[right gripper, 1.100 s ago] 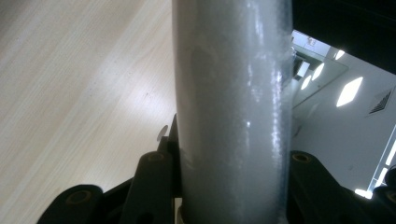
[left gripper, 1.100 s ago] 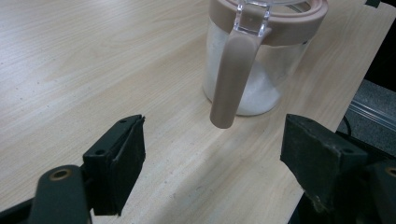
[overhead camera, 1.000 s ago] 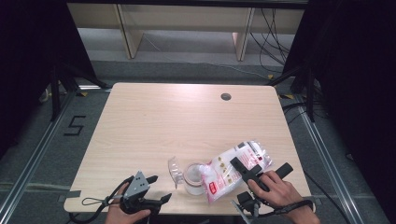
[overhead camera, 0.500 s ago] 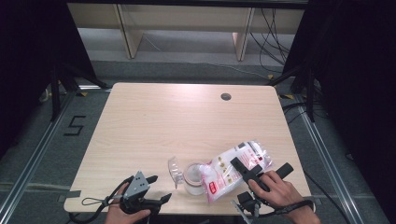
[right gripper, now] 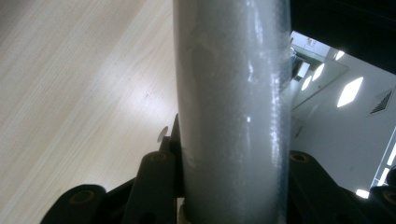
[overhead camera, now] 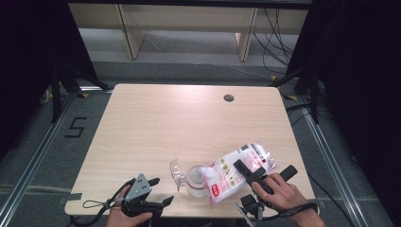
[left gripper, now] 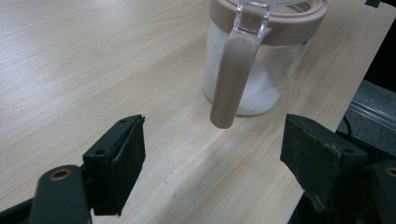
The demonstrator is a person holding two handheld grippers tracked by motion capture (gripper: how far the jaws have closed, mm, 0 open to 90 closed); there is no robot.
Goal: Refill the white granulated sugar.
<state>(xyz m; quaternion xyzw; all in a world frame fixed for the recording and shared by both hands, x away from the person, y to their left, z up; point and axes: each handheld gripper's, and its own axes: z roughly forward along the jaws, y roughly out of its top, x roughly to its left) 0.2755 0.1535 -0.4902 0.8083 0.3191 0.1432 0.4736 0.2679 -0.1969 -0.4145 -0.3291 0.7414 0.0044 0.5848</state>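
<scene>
Bag point(overhead camera: 239, 169) of white grains sits between your right gripper point(overhead camera: 265, 176)'s jaws in the high view, tilted with its low end over the jar point(overhead camera: 196, 179), near the table point(overhead camera: 189, 123)'s front edge. Your right hand point(overhead camera: 283, 194) grips the tool just behind the bag. Your left gripper point(overhead camera: 156, 194) waits beside the jar, apart from it, with the hinged clear lid point(overhead camera: 176, 171) standing up on its side.

Left gripper view: your jaws are spread wide with bare table between them; ahead stands the jar point(left gripper: 261, 60), white grains inside, brown rim, brown clasp hanging down toward you.

Right gripper view: the bag point(right gripper: 233, 107) runs straight up between your jaws, both pressed against its sides, pinching it.
</scene>
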